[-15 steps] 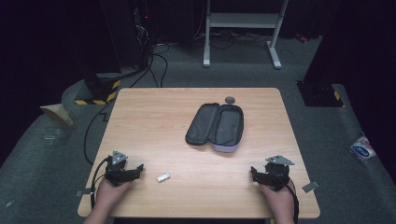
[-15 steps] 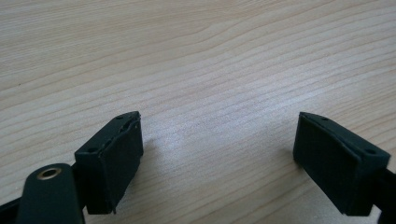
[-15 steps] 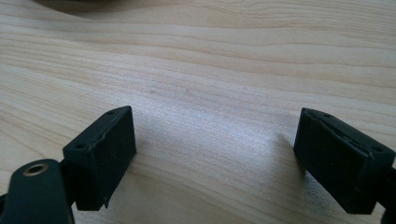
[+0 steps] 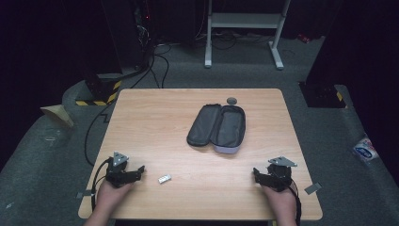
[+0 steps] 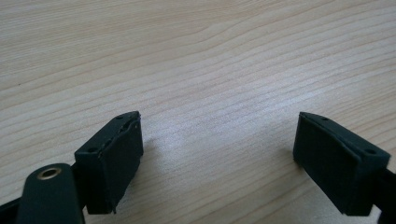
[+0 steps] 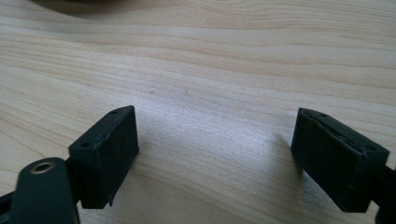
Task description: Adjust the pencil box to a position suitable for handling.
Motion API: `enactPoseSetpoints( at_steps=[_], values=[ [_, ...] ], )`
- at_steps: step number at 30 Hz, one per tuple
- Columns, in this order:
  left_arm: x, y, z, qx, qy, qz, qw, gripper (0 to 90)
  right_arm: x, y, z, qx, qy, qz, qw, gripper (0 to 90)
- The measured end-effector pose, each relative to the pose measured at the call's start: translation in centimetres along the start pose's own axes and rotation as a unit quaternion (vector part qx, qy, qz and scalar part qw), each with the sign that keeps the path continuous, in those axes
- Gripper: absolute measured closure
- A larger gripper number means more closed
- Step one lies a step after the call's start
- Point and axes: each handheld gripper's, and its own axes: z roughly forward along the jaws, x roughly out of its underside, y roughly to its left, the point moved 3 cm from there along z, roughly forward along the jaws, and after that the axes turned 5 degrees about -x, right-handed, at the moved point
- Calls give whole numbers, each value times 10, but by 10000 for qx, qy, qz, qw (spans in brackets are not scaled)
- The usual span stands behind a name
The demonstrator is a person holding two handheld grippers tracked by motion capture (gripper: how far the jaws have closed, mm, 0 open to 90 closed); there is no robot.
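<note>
An open dark zip case (image 4: 218, 126) lies unzipped at the middle of the wooden table (image 4: 155, 122), its two halves spread flat. A small round grey object (image 4: 231, 100) rests just behind it. A small white block (image 4: 164, 179) lies near the front left. My left gripper (image 4: 137, 170) rests on the table to the left of that block, held by a hand, jaws wide apart over bare wood (image 5: 215, 84). My right gripper (image 4: 257, 175) sits at the front right, also open, with bare wood (image 6: 210, 93) between its jaws.
Grey carpet surrounds the table. A white metal frame (image 4: 244, 28) stands behind it, with black cables (image 4: 160, 61) and a yellow-black striped base (image 4: 96, 92) at the back left. A packet (image 4: 364, 149) lies on the floor to the right.
</note>
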Motion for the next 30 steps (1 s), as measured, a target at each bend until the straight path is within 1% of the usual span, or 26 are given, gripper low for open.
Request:
enactPoseSetpoints(
  at_steps=[1, 2, 3, 5, 7, 9, 11, 12, 13, 14, 15, 16, 17, 18, 21, 23, 24, 25, 30],
  values=[
    [0, 0, 0, 0, 0, 0, 10000, 161, 0, 0, 0, 0, 0, 0, 10000, 180],
    [0, 0, 0, -15, 4, -9, 10000, 160, -1, 1, -4, -103, -158, 60, 9998, 230],
    [0, 0, 0, -15, 4, -9, 10000, 160, -1, 1, -4, -103, -158, 60, 9998, 230],
    [0, 0, 0, -23, 14, -18, 10000, 159, -3, 3, -6, -135, -264, -13, 9996, 261],
    [0, 0, 0, -27, 5, -12, 10000, 159, -6, 6, -7, -158, -297, -86, 9994, 278],
    [0, 0, 0, -15, 7, 11, 10000, 164, -9, 11, -9, -170, -344, -104, 9992, 300],
    [0, 0, -1, -5, 8, 9, 10000, 164, -13, 14, -11, -200, -456, -122, 9987, 315],
    [0, 0, -1, -5, 12, 16, 10000, 161, -15, 17, -11, -227, -508, -120, 9984, 347],
    [0, 0, -1, -6, 13, 10, 10000, 157, -17, 19, -12, -260, -565, -189, 9979, 427],
    [0, 0, -1, -6, 14, 13, 10000, 156, -19, 23, -14, -286, -643, -248, 9972, 473],
    [0, 0, -1, -6, 17, 13, 10000, 155, -22, 25, -15, -263, -730, -331, 9964, 498],
    [0, 0, -1, -10, 27, 34, 10000, 154, -25, 27, -17, -305, -796, -358, 9957, 505],
    [0, 0, -1, -10, 27, 34, 10000, 154, -25, 27, -17, -305, -796, -358, 9957, 505],
    [1, 0, -1, -11, 30, 33, 10000, 152, -29, 32, -19, -421, -903, -351, 9944, 519],
    [0, 0, 0, -7, 24, 29, 10000, 145, -32, 39, -18, -478, -937, -433, 9935, 511],
    [0, 0, 0, 2, 29, 44, 10000, 138, -35, 44, -17, -509, -966, -496, 9928, 535],
    [-1, 1, 1, 35, 39, 98, 9999, 135, -37, 46, -17, -517, -978, -513, 9925, 540],
    [-1, 1, 1, 51, 42, 108, 9999, 133, -38, 47, -17, -510, -994, -528, 9923, 543],
    [-1, 1, 2, 91, 43, 82, 9999, 125, -44, 52, -15, -521, -988, -479, 9926, 546]
  ],
)
